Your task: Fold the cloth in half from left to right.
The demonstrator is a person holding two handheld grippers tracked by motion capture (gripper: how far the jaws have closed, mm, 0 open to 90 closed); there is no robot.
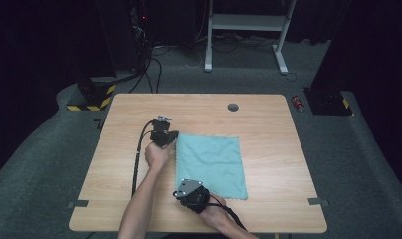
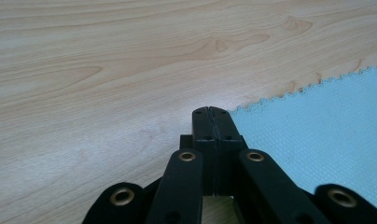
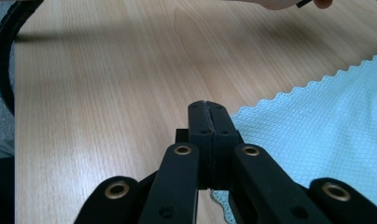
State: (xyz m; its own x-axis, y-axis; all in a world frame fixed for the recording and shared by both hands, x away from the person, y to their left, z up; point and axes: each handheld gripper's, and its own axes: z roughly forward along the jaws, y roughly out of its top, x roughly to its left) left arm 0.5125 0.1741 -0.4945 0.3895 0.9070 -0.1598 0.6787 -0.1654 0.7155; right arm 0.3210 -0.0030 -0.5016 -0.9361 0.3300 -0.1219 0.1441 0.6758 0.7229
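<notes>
Light blue cloth (image 1: pixel 210 165) lies flat on the wooden table (image 1: pixel 129 109), a bit toward the near edge and right of centre, spread as a rough square with scalloped edges. No containers on the table.

Left gripper (image 1: pixel 165 135) sits at the cloth's far-left corner, held by the person's left hand (image 1: pixel 158 155). In the left gripper view its jaws are pressed fully together, tips (image 2: pixel 210 114) right at the zigzag corner of the cloth (image 2: pixel 317 126); whether a sliver of fabric is pinched between them, I can't tell.

Right gripper (image 1: pixel 189 191) is at the cloth's near-left corner, close to the table's near edge, grey three-cornered plate (image 1: pixel 188 186) on top, the right hand (image 1: pixel 215 215) behind it. In the right gripper view the jaws are also closed tight with no gap, tips (image 3: pixel 208 109) meeting the cloth's edge (image 3: pixel 326 135), some fabric running under the jaw links. Can't tell if it grips the cloth either.

Black cable (image 1: pixel 137 159) trails from the left gripper toward the near edge. A small dark round grommet (image 1: pixel 233 107) sits near the table's far edge. Grey carpet floor (image 1: pixel 50 144) surrounds the table.
</notes>
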